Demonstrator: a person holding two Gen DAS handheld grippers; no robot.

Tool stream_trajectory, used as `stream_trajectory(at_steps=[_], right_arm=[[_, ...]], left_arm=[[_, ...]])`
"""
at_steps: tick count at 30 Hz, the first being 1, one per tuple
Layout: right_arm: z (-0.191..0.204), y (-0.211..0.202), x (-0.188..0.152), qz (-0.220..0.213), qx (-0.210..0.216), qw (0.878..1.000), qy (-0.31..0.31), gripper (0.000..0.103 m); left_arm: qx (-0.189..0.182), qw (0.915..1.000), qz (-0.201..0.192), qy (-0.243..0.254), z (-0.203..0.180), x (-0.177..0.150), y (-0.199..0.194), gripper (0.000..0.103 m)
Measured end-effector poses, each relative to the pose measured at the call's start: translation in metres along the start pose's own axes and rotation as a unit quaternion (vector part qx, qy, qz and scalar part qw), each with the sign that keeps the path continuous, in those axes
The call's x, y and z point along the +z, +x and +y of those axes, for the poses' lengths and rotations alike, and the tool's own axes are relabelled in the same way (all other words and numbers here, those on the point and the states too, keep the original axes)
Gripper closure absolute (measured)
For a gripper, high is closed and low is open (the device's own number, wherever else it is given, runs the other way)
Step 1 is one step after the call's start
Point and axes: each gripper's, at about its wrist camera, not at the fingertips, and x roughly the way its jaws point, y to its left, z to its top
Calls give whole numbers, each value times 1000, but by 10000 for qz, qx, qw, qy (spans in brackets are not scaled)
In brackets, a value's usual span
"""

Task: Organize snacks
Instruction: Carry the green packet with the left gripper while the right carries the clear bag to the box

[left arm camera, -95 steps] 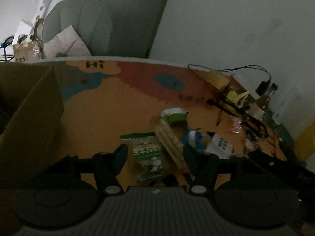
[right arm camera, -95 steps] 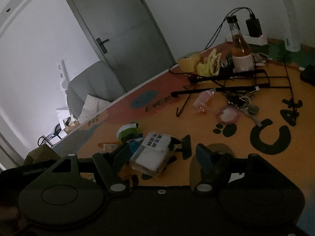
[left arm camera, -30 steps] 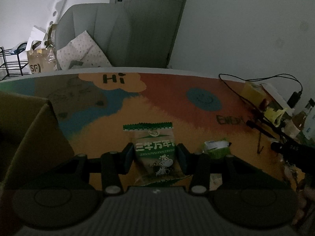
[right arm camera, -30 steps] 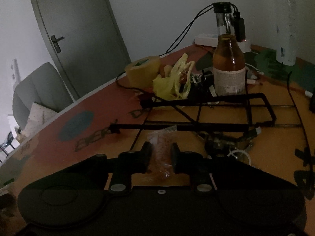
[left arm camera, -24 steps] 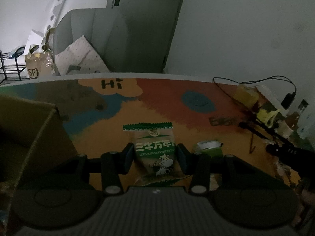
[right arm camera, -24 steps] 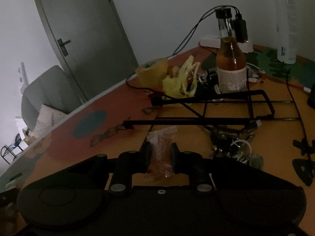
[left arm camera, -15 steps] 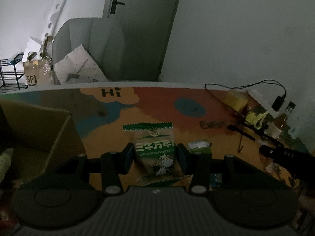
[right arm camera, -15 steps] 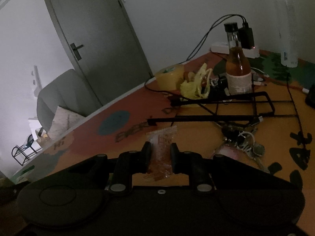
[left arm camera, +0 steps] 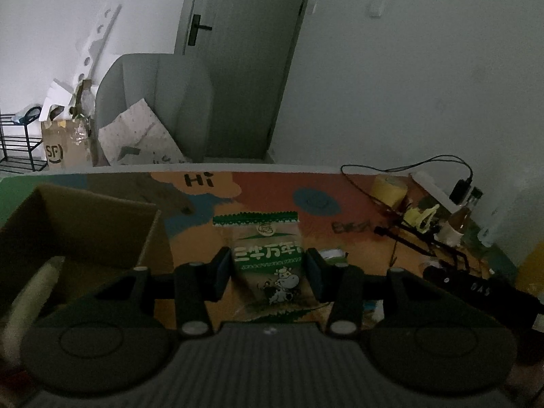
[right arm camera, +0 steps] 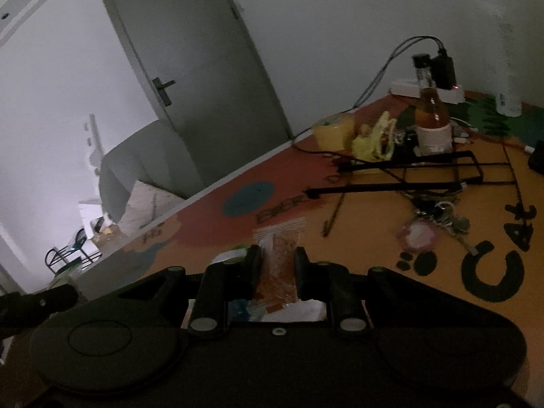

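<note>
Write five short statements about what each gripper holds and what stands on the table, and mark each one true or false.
1. The left gripper is shut on a green snack packet. True.
2. The right gripper is open and holds nothing. False: it is shut on a small orange snack packet.
3. The cardboard box is open at the top. True.
4. The glass bottle lies on its side. False: it stands upright.
5. A bunch of keys lies on the table. True.
</note>
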Motion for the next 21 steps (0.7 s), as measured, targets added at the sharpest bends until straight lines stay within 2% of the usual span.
stream_trajectory(at_steps=[21], right_arm=[[69,-28,-8,-28,718,9966,-395,84]], left_arm=[[-67,9993,-343,-164,40,8,-58,57]])
